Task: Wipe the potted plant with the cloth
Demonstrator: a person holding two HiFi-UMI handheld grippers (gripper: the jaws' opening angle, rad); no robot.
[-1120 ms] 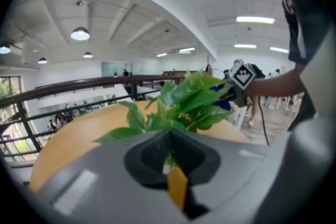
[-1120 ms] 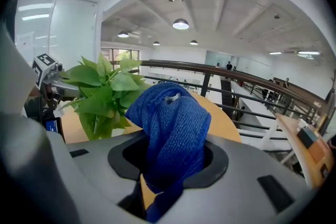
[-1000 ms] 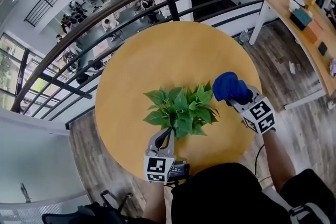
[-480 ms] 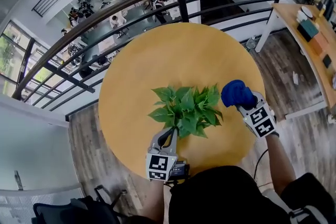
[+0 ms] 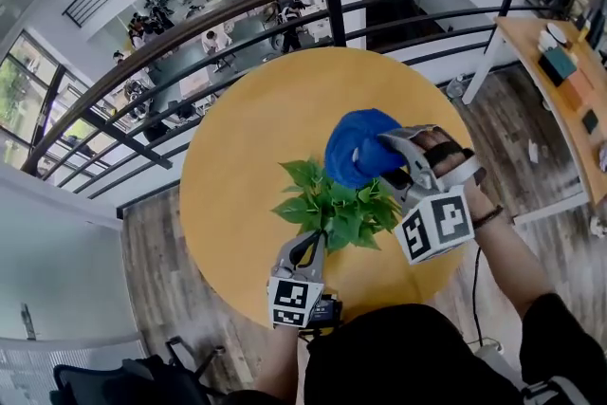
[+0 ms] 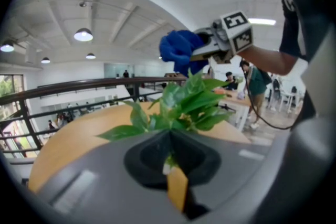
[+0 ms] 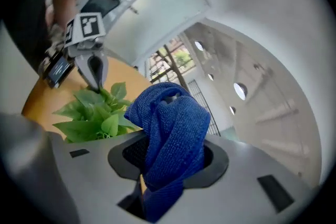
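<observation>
The potted plant [image 5: 334, 204] is a small bunch of green leaves near the front of the round table; its pot is hidden under them. My left gripper [image 5: 313, 245] reaches in from the near side, low among the leaves, and is shut on a plant stem [image 6: 169, 157]. Above the plant's far right leaves, my right gripper [image 5: 384, 152] is shut on a bunched blue cloth [image 5: 358, 147]. In the right gripper view the cloth [image 7: 170, 123] bulges out over the jaws, with the plant [image 7: 94, 113] below left. The left gripper view shows the cloth [image 6: 178, 50] above the leaves [image 6: 184, 105].
The round yellow table [image 5: 247, 138] stands against a dark curved railing [image 5: 237, 0] with a drop to a lower floor beyond. A wooden desk [image 5: 560, 81] with small items stands at the right. The person's dark torso fills the bottom edge.
My right gripper has risen and swung left with the cloth, from beside the plant's right side to above its far leaves, rolling as it went. The left gripper has stayed put.
</observation>
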